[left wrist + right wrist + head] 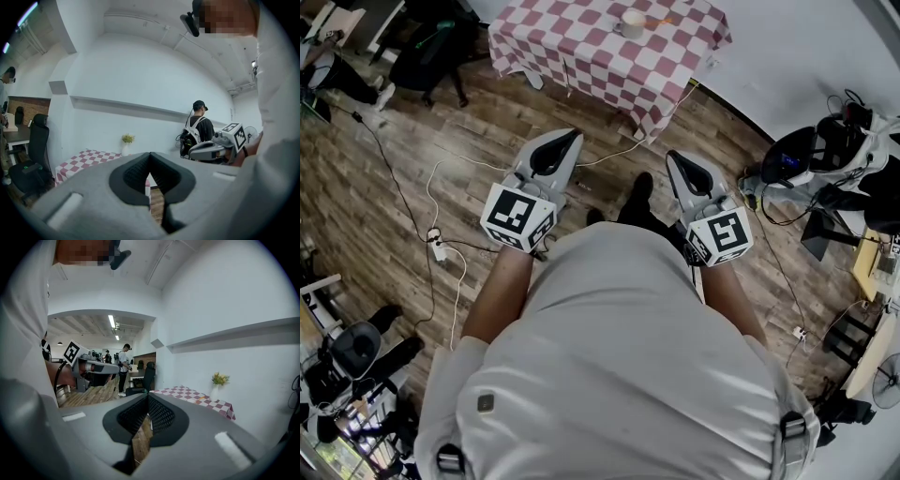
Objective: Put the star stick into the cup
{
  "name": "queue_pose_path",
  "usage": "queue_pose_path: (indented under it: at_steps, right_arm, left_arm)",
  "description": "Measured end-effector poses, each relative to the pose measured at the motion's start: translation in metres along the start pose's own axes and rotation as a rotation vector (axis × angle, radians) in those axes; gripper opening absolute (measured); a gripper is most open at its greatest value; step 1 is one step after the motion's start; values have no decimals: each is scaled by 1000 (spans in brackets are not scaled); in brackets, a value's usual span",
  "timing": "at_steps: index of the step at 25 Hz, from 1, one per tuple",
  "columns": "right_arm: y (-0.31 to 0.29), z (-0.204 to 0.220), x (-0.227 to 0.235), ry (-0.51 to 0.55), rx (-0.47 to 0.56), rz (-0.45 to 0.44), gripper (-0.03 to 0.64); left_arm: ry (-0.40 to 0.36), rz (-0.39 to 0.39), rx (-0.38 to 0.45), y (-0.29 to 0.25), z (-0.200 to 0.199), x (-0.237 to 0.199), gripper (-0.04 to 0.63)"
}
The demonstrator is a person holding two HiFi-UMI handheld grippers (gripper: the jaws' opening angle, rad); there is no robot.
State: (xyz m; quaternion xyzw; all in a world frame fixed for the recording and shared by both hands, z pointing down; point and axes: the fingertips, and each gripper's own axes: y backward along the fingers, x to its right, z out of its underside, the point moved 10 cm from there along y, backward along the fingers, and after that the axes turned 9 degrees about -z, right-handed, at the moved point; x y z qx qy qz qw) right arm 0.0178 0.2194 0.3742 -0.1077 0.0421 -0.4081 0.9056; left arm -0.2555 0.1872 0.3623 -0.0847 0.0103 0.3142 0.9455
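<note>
Got the table straight ahead, well apart from both hand-held grippers. On it, the cup, with the star stick lying just right of it. Holding left hand-held gripper and right hand-held gripper side by side above the floor, short of the table. Off to the table's left, a chair; down on the floor at left, trailing cables.

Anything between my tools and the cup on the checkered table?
Nothing solid visible. Only open wood floor separates the left tool and right tool, both shut and empty, from the checkered table holding the cup. A white cable trails across the floor by the table's near corner.
</note>
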Motion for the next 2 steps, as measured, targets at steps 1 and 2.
queue_pose_path:
  at_steps: [1,2]
  right_arm:
    - [0,0,0,-4,0,-1,9]
    - [-1,0,-1,-8,1,-1,9]
  left_arm:
    - [1,0,0,1,0,-1,5]
    - [3,0,0,2,0,-1,5]
